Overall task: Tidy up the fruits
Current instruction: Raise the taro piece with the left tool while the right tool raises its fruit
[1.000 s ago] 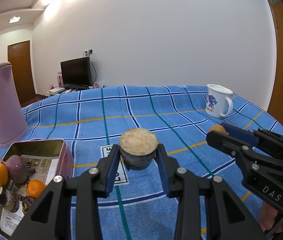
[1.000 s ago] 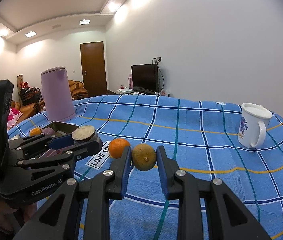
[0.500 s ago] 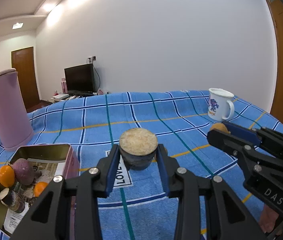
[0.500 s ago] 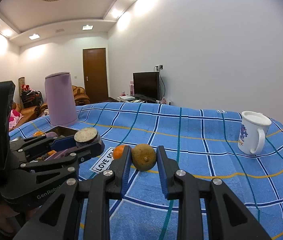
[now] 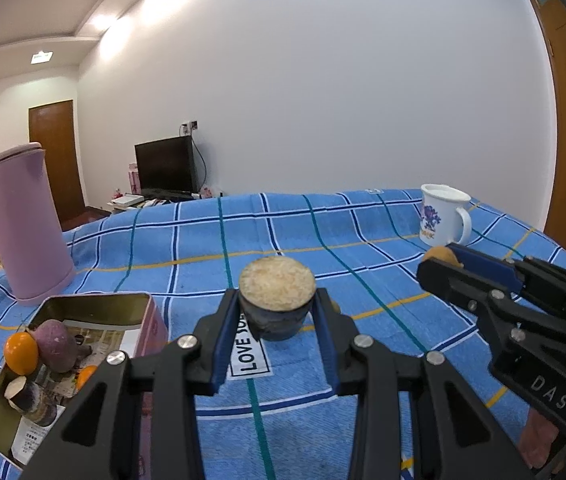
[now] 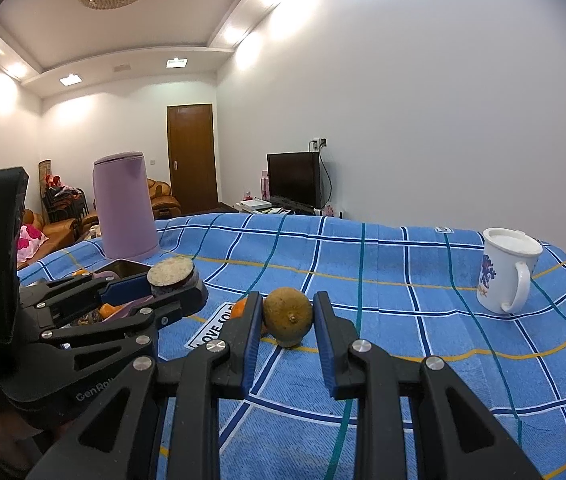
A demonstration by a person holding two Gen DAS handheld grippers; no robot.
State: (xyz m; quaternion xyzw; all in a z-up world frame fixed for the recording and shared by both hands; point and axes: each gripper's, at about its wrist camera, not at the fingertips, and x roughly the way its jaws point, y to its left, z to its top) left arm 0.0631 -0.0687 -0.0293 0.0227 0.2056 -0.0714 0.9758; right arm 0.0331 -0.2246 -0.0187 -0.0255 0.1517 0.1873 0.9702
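My left gripper [image 5: 277,308] is shut on a cut root chunk [image 5: 277,286] with dark skin and a pale flat top, held above the blue checked cloth. My right gripper [image 6: 287,320] is shut on a round brownish-yellow fruit [image 6: 287,314], also clear of the cloth. Each gripper shows in the other's view: the left gripper [image 6: 173,282] with its chunk [image 6: 171,272], and the right gripper [image 5: 443,264] with its fruit [image 5: 439,255]. A loose orange [image 6: 239,309] lies half hidden behind the right gripper's left finger. An open tin [image 5: 99,300] at lower left holds an orange [image 5: 21,353], a purple tuber [image 5: 55,346] and cut pieces.
A tall pink kettle [image 5: 23,232] stands behind the tin. A white mug [image 6: 503,276] sits at the far right of the cloth. A "LOVE" label [image 5: 249,352] is sewn onto the cloth below the left gripper. A hand shows at lower right [image 5: 539,440].
Both grippers have tipped upward a little, so the table sits lower in each view. The loose orange is now more hidden behind the right gripper's finger. Both grips are unchanged.
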